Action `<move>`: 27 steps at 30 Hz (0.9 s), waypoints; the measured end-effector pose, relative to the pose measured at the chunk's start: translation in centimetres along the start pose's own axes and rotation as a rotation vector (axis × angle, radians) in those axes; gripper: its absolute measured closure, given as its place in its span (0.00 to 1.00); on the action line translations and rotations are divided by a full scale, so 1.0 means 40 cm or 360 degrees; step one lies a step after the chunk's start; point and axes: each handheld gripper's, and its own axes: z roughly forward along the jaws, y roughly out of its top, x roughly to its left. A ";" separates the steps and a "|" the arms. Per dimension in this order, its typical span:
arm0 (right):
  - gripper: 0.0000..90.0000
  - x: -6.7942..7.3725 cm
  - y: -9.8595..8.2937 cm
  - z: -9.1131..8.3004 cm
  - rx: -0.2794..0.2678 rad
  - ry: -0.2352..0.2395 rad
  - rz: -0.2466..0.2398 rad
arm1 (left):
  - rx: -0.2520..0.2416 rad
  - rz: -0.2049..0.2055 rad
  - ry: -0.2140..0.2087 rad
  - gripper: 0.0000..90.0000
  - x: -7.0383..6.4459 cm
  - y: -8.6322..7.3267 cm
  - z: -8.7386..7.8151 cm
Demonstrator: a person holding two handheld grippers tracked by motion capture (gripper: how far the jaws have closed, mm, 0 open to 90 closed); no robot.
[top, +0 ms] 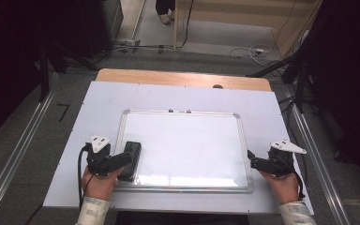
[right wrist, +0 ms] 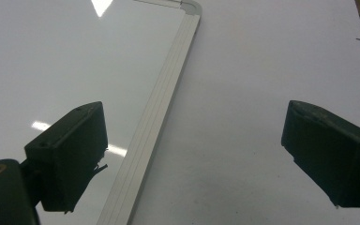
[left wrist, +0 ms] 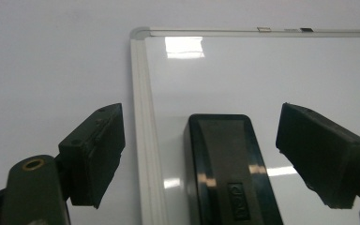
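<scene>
At about seven o'clock on the whiteboard (top: 187, 145), just inside its left frame, lies the black eraser (top: 130, 161), flat on the white surface. The left gripper (top: 122, 161) hovers at it from the near side; in the left gripper view its jaws stand wide, one over the tabletop (left wrist: 51, 70) outside the frame and the other over the board, with the eraser (left wrist: 229, 168) between them and apart from both. Nothing is gripped yet. The right gripper (top: 255, 161) waits at four o'clock, at the board's right edge, and in its own view the jaws are also wide, straddling the frame (right wrist: 159, 122) and holding nothing.

By my judgement the work has barely begun: the eraser is lined up for a grasp but not taken, and closing on it, lifting and wiping are all left. The board looks clean in every view, so what there is to wipe I cannot make out; glare patches at the near edge could hide faint marks.

The near end of the eraser is cut off at the bottom of the left gripper view, and its label is too blurred to read. Two small objects on the board's far frame are too small to identify
</scene>
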 end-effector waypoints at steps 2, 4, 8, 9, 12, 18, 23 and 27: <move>0.06 -0.002 -0.001 -0.003 -0.0002 0.0003 -0.0001 | -0.0013 -0.0014 0.0011 0.18 0.021 -0.002 -0.008; 0.06 -0.005 -0.002 -0.007 -0.0007 0.0003 0.0006 | -0.0027 -0.0006 0.0040 0.18 0.045 -0.006 -0.017; 0.06 -0.014 -0.007 -0.016 -0.0012 -0.0001 0.0018 | -0.0032 -0.0007 0.0096 0.18 0.086 -0.015 -0.030; 0.06 -0.017 -0.008 -0.019 -0.0014 -0.0008 0.0025 | -0.0030 -0.0014 0.0112 0.18 0.098 -0.017 -0.033; 0.06 -0.028 -0.014 -0.033 -0.0030 -0.0016 0.0044 | -0.0024 -0.0047 0.0153 0.18 0.133 -0.024 -0.042; 0.06 -0.044 -0.031 -0.055 -0.0037 -0.0035 0.0058 | 0.0005 -0.0099 0.0192 0.18 0.187 -0.041 -0.048; 0.06 -0.062 -0.043 -0.066 -0.0033 -0.0059 0.0084 | 0.0035 -0.0120 0.0208 0.18 0.213 -0.052 -0.047; 0.06 -0.070 -0.047 -0.070 -0.0036 -0.0072 0.0093 | 0.0037 -0.0133 0.0216 0.18 0.221 -0.055 -0.046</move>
